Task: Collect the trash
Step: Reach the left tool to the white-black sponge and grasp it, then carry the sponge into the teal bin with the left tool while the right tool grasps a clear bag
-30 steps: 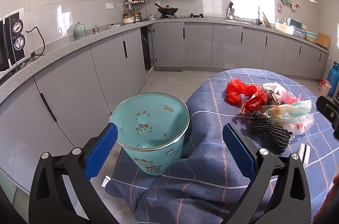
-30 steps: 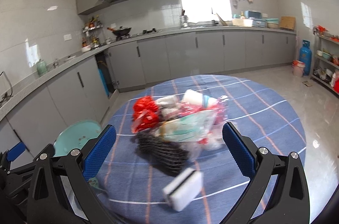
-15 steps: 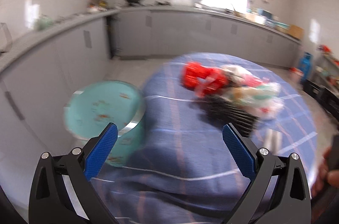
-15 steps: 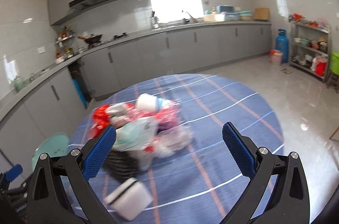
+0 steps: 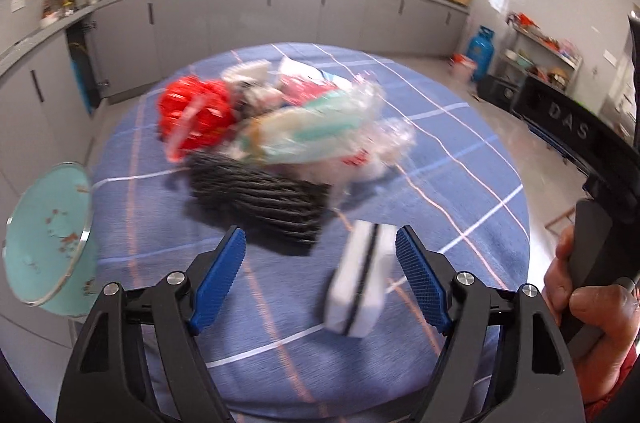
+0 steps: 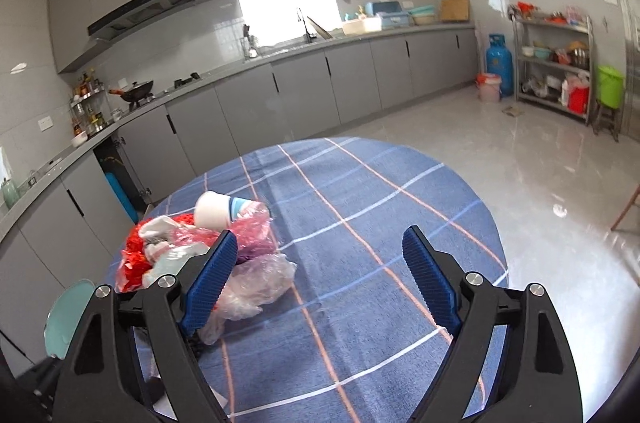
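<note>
Trash (image 5: 280,127) lies heaped on the blue checked tablecloth (image 5: 440,159), near a teal bin (image 5: 44,235). Left gripper (image 5: 320,247), jaws just narrowing but apart, frames a white sponge (image 5: 360,287) untouched. Right gripper (image 6: 316,251), also narrowing, holds nothing.
</note>
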Tool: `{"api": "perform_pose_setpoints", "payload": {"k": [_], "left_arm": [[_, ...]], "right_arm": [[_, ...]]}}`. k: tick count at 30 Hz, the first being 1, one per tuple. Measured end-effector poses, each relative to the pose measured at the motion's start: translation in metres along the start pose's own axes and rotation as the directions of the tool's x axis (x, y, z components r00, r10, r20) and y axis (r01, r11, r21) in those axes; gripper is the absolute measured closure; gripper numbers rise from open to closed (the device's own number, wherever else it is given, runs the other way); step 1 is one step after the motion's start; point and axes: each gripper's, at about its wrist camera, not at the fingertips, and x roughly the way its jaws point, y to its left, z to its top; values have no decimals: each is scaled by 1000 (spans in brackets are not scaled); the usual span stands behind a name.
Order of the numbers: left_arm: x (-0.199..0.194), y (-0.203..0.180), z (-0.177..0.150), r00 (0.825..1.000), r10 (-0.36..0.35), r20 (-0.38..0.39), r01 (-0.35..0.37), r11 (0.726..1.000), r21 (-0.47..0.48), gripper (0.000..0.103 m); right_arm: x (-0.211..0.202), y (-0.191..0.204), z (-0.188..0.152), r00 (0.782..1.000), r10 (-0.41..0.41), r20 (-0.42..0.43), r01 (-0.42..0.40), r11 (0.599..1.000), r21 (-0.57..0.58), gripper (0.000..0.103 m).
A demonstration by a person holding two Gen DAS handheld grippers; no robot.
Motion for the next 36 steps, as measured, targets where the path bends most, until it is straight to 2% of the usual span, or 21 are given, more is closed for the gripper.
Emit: {"api": "perform_pose_setpoints", "payload": {"k": [2,5,6,9,14,17,19,22,24,27,28,29,31,33,35,36], "left_arm": [[10,-3,-4,1000,-8,-30,8,1000,21,32],[26,-8,-10,995,-39,-89,42,999,34,51],[29,-8,-12,994,-49,-100,52,998,28,60],[27,2,-13,994,-79,-77,79,997,-12,75],[2,17,-12,999,-31,19,32,999,-28,76],[-20,30,-10,995,15,96,-10,998,-56,76],[-34,42,-8,987,56,149,-43,995,-87,76],[-49,58,-4,970,126,210,-96,984,-148,76],[-58,69,-3,963,144,227,-103,978,-183,76],[-65,84,-3,957,168,237,-116,969,-219,75],[-66,87,-4,957,171,235,-118,968,-222,75],[-68,93,-5,958,172,231,-119,967,-227,75],[-68,99,-7,959,174,225,-119,963,-241,75],[-68,107,-11,960,175,218,-117,960,-254,75],[-64,111,-11,961,176,213,-117,958,-263,75],[-64,114,-11,961,177,211,-117,956,-268,75]], "right_arm": [[5,0,-3,1000,-6,-15,6,1000,0,19],[12,0,-7,999,-6,-33,6,1000,-2,19],[13,0,-8,999,-7,-36,7,1000,-4,19],[16,0,-12,999,0,-50,0,1000,-6,21],[19,8,-19,996,37,-79,-39,999,-21,24],[15,17,-20,992,96,-81,-98,995,-25,24],[12,26,-19,984,155,-84,-158,987,-32,23],[18,46,-15,958,263,-117,-268,963,-28,22],[24,59,-13,948,292,-125,-298,954,-33,20],[39,82,-15,941,292,-171,-310,947,-88,20],[45,88,-17,938,287,-193,-310,946,-99,22],[52,93,-20,939,270,-214,-297,949,-107,32],[59,98,-24,939,247,-237,-279,954,-110,43],[56,96,-27,943,246,-224,-276,954,-115,47],[51,98,-28,952,224,-207,-257,955,-148,59],[49,97,-27,953,225,-201,-257,955,-150,60]]}}
